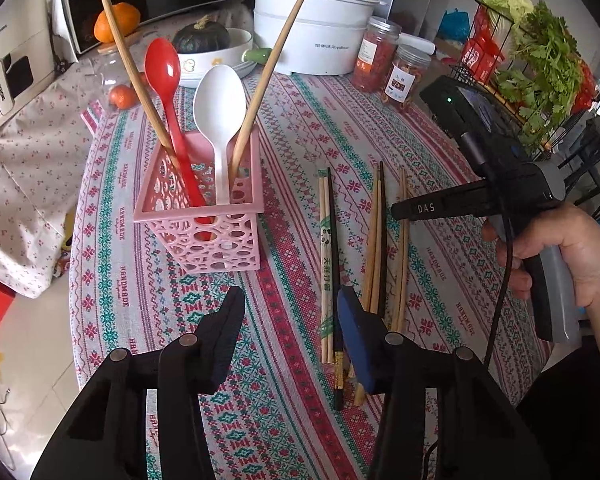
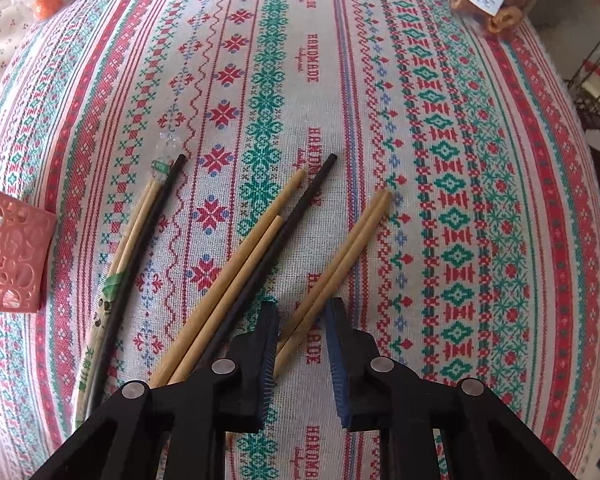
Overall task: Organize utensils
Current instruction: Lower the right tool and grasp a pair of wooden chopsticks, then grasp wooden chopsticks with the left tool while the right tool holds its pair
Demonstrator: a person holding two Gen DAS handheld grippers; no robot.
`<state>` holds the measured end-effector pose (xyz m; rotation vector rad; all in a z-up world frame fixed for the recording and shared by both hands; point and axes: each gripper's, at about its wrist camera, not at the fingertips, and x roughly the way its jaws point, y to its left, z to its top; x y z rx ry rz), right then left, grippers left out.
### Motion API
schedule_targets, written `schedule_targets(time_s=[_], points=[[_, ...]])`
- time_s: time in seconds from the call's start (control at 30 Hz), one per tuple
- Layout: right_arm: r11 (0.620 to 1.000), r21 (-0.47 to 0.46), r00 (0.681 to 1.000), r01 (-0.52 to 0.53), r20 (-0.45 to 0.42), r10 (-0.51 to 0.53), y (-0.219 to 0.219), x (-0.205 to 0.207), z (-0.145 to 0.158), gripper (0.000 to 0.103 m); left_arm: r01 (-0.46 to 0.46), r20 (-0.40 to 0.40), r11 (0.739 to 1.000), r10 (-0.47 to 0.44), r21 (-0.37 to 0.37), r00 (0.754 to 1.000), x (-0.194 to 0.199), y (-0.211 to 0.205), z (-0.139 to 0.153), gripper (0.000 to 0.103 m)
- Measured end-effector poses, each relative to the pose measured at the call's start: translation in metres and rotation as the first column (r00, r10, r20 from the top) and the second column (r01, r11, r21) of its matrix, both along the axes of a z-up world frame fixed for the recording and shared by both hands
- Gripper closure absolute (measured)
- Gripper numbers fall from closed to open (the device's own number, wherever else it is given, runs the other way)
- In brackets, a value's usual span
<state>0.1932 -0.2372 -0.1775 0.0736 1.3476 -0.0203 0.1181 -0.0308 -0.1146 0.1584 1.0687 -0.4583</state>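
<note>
Partly sorted utensils. The pink basket (image 1: 204, 216) already holds a red spoon (image 1: 164, 64), a white spoon (image 1: 219, 100) and two bamboo chopsticks (image 1: 272, 64). Loose chopsticks (image 2: 236, 264) lie on the tablecloth (image 2: 460, 160). The right gripper (image 2: 302, 320) straddles a bamboo pair (image 2: 352, 240), jaws narrowly apart, not visibly pinching; the left gripper (image 1: 288, 312) hovers open, empty.

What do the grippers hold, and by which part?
Left gripper: nothing. Right gripper straddles a bamboo pair near its lower end; a grip cannot be told.
</note>
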Motion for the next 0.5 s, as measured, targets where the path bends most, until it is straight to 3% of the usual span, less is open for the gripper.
schedule_targets(time_s=[0.13,0.33,0.5], points=[[0.998,0.061,1.000,0.017,-0.007,-0.017,-0.016,-0.008,0.002,0.095,0.048,-0.009,0.999,-0.048,0.008,0.999,-0.006,-0.017,-0.001,0.066],[0.984,0.170,0.998,0.055,-0.004,-0.056,-0.054,-0.030,0.011,0.095,0.163,-0.032,0.984,-0.161,0.070,0.986,-0.009,-0.073,-0.014,0.079],[0.977,0.203,0.998,0.056,0.029,-0.063,-0.079,-0.054,0.029,0.095,0.139,-0.111,0.988,-0.131,0.061,0.985,0.022,-0.114,-0.038,0.085]])
